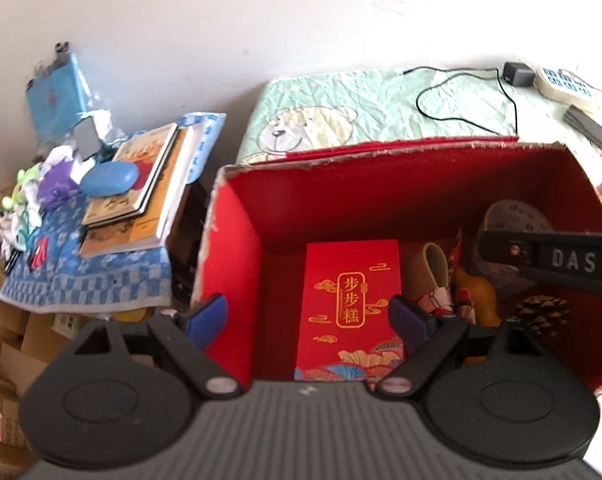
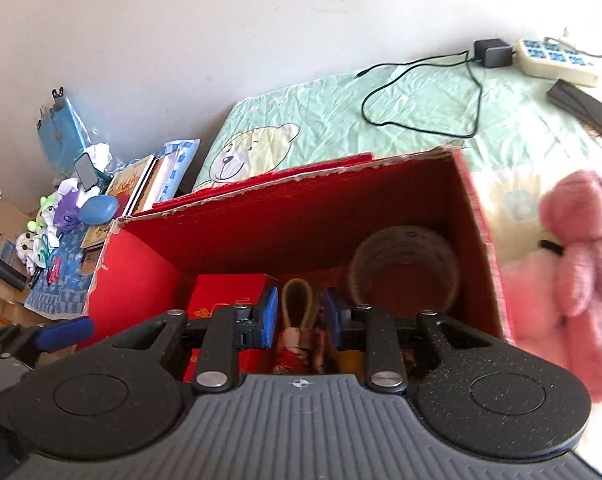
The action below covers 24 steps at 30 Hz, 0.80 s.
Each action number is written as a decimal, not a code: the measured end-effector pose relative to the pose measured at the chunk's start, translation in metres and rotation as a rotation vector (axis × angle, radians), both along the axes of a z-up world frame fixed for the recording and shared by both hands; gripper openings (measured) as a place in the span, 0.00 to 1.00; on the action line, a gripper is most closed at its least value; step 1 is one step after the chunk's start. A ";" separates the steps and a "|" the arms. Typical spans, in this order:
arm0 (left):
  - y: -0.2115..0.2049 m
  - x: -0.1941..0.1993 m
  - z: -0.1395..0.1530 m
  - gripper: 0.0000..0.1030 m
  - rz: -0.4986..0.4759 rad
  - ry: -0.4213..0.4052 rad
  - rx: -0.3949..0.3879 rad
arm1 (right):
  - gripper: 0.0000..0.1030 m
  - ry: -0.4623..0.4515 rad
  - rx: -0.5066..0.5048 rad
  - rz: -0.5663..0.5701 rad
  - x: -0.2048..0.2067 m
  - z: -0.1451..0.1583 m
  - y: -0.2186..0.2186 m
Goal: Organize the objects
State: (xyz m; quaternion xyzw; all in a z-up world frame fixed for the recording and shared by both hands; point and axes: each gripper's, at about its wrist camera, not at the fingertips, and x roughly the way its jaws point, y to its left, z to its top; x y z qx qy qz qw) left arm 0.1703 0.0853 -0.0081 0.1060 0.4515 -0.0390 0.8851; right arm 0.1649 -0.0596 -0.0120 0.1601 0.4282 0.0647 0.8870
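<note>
Inside the box (image 2: 229, 240), my right fingers (image 2: 301, 314) narrow round the shoe (image 2: 297, 320); left fingers (image 1: 307, 318) wide. Lifting may snag neighbours.

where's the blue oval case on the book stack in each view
Left wrist view: the blue oval case lies at centre left, on the stack of yellow-covered books, left of the red cardboard box.
Right wrist view: the same case sits smaller, at the far left edge, beyond the box's left corner.
Shared landmark: the pale green bear-print quilt behind the box.
</note>
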 end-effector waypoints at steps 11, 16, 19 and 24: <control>-0.002 -0.036 0.028 0.87 0.060 -0.022 -0.017 | 0.36 -0.075 -0.113 -0.010 -0.033 0.023 -0.005; -0.006 -0.058 0.040 0.87 0.033 -0.053 -0.014 | 0.39 -0.107 -0.136 -0.004 -0.052 0.035 -0.004; -0.007 -0.066 0.045 0.87 0.005 -0.057 -0.034 | 0.41 -0.117 -0.150 -0.025 -0.063 0.038 -0.002; -0.005 -0.076 0.045 0.90 -0.038 -0.058 -0.035 | 0.51 -0.119 -0.196 -0.088 -0.081 0.040 0.004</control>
